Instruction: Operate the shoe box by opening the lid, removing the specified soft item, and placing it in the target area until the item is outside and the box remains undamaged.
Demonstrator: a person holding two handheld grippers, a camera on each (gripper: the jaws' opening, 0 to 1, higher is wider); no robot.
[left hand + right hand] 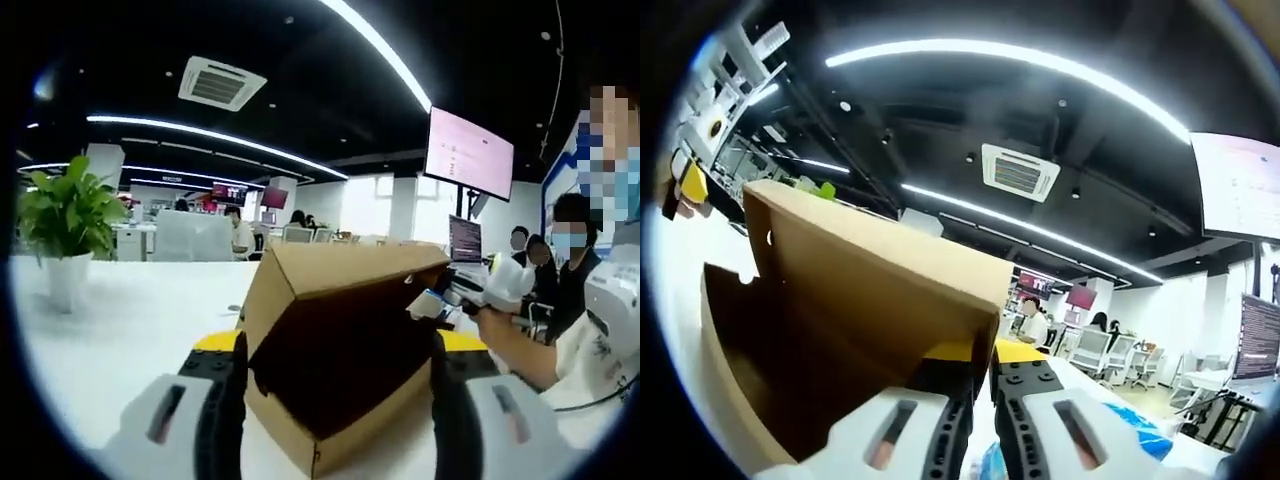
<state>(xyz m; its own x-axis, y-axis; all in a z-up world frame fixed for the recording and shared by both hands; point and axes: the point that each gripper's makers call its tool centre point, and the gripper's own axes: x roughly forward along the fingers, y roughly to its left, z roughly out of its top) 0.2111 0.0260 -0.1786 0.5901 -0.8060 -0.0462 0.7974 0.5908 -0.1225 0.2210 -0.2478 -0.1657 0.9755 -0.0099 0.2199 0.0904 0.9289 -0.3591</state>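
While lid (345, 268) stands raised, box (330, 400) sits on white worktop (130, 330), right between left gripper (340, 375) jaws in left gripper view. Jaws spread wide, one each side of box, close to its walls; contact not clear, nothing clamped. Dark box interior faces camera; soft item not made out inside. Right gripper (437, 303) reaches in from right of left gripper view, tip at lid's far upper edge near small hole. Hand (492, 322) behind it, person in white top at right edge.

Seen from right gripper view, right gripper (980, 385) jaws nearly together, pinched on lid (880, 270) edge, cardboard flap between black pads with yellow tips. Lid underside runs left and up from jaws, tilted. Box (750, 350) side wall with notch at lower left. Blue-white item (1140, 425) low right beside jaw, too cut off to identify.

Potted plant (65, 215) on worktop at left of left gripper view, well apart from box. Monitor (468, 153) on stand behind box, ceiling light strips and vent (220, 82) overhead. Seated people at desks far back in both views.
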